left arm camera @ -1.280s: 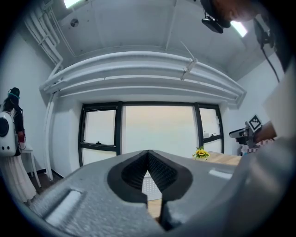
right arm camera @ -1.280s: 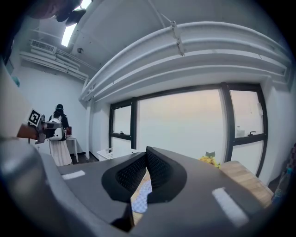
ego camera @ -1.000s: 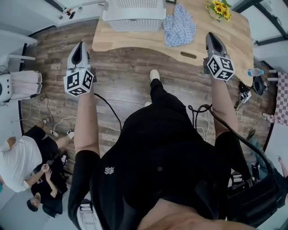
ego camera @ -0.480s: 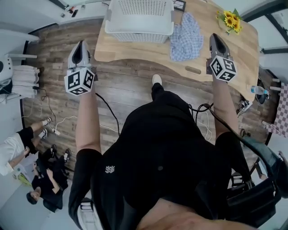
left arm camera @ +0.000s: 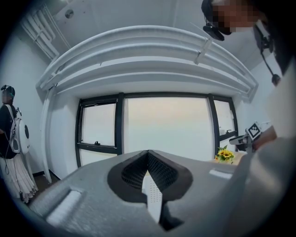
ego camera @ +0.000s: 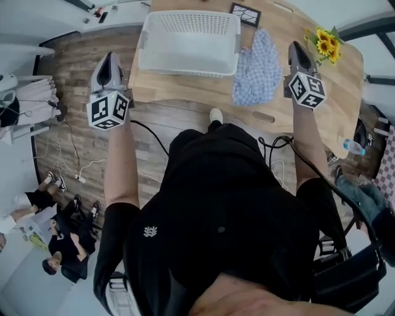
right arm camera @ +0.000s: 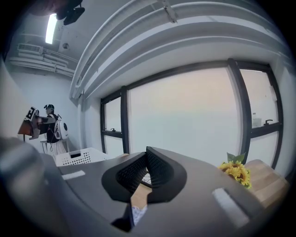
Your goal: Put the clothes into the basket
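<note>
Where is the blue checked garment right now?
In the head view the blue checked garment lies crumpled on the wooden table, right of the white basket and left of the right claw, with the sunflowers farther right.

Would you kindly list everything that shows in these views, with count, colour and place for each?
table: one, light wood, ahead of the person.
basket: one, white, perforated, on the table's middle.
cloth: one, blue-and-white checked, crumpled on the table, right of the basket.
sunflowers: one bunch, yellow, on the table's far right.
framed card: one, black and white, behind the cloth.
bottle: one, clear, on the floor at right.
bystanders: at least two, on the floor at lower left.
shoe: one, white, by the table's edge.
left gripper: one, grey, shut, empty, beside the table's left end.
right gripper: one, grey, shut, empty, above the table, right of the cloth.
</note>
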A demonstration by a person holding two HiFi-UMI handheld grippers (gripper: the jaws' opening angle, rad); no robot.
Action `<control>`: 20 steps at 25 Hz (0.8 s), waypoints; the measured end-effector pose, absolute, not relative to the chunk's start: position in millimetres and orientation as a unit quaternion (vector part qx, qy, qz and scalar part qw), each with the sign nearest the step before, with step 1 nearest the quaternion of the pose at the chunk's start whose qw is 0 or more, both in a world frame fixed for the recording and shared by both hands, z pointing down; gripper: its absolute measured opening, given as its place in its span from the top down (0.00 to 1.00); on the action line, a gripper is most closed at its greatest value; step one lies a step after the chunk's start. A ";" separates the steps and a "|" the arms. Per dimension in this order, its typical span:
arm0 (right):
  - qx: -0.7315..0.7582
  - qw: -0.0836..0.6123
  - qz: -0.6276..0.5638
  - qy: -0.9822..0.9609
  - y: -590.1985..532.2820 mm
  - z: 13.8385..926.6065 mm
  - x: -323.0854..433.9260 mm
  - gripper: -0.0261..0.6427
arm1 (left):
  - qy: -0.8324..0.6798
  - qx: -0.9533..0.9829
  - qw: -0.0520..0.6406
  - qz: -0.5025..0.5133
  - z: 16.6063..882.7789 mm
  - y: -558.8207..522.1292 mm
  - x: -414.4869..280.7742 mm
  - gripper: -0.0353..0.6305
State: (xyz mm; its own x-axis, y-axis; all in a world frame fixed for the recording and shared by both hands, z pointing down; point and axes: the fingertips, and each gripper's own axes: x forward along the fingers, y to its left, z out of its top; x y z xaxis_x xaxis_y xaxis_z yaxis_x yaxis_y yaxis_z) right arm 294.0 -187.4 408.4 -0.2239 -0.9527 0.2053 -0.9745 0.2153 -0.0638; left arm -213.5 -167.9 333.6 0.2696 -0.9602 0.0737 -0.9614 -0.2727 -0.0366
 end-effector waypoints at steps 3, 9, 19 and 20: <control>0.626 0.061 0.099 -0.771 -199.7 415.1 299.3 0.96 | -0.595 0.802 0.008 0.046 335.9 -182.5 -202.4 0.95; 0.639 0.065 0.114 -0.757 -203.6 427.7 303.1 0.96 | -0.562 0.825 0.013 0.049 346.5 -215.1 -170.4 0.95; 0.677 0.094 0.144 -0.716 -163.9 469.4 299.4 0.96 | -0.478 0.876 0.036 0.049 374.3 -249.3 -121.6 0.95; 0.682 0.094 0.150 -0.710 -157.9 475.5 299.4 0.96 | -0.472 0.880 0.039 0.049 378.6 -249.7 -117.5 0.95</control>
State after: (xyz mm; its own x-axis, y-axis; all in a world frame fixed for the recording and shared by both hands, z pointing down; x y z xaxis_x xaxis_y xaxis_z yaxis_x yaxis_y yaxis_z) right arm 299.4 -157.9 475.5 -0.0520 -0.9397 0.3381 -0.9962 0.0250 -0.0837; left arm -117.5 -249.7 378.6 0.5504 -0.8257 0.1235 -0.8334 -0.5522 0.0217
